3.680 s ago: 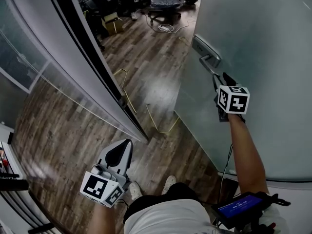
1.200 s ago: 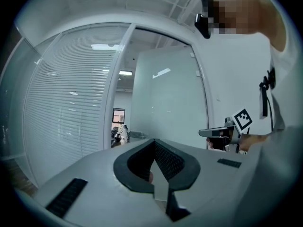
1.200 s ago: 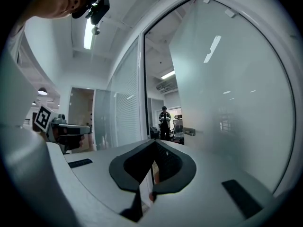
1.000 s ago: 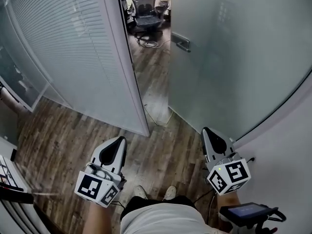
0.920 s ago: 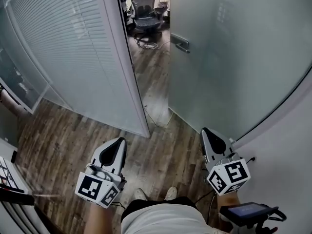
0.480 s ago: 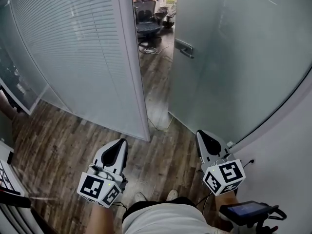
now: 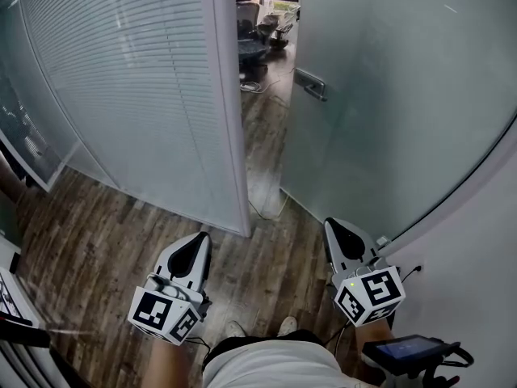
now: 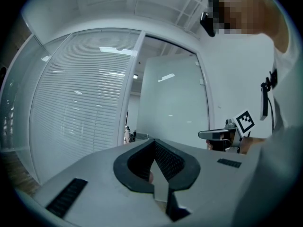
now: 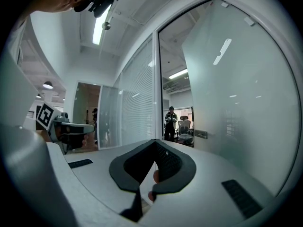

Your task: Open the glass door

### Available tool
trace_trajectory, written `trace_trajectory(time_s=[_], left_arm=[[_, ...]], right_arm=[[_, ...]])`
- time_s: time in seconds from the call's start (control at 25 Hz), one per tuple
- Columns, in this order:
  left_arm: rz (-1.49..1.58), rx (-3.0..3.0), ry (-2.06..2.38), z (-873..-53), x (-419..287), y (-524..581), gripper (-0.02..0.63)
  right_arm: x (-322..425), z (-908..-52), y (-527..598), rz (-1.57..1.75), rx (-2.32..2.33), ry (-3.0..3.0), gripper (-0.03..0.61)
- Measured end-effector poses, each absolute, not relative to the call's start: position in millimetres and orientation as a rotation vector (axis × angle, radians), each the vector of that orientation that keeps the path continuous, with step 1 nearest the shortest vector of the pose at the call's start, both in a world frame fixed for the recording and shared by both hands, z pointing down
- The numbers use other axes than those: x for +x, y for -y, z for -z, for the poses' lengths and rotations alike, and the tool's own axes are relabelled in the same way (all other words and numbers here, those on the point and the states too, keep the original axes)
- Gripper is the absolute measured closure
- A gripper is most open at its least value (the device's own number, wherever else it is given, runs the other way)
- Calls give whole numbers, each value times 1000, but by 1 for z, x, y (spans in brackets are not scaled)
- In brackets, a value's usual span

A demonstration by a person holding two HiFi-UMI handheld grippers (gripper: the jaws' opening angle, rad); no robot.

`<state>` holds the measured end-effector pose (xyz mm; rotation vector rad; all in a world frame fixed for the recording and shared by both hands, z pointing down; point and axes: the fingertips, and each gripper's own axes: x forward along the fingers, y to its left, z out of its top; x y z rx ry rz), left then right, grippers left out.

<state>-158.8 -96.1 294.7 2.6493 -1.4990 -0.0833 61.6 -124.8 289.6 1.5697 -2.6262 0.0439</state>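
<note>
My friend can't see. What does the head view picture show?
A frosted glass door stands partly open, and the gap shows an office chair beyond. Low in front of the person, the left hand-held gripper and right hand-held gripper are both shut, empty and away from the door's handle, above a wood floor.

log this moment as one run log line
glass door: ajar | handle: not gripped | left claw: shut, empty | right claw: shut, empty | both claws low, apart from door
</note>
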Motion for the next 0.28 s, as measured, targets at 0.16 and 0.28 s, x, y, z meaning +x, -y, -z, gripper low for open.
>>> trace_trajectory(time_s=[0.16,0.28], left_arm=[[79,2653,1489,-289,-162,102,620],[64,2655,1493,-286,-166,107,620]], right_arm=[[57,-283,132,-36,1565,2618,578],[53,-280,137,-37,1559,2613,578]])
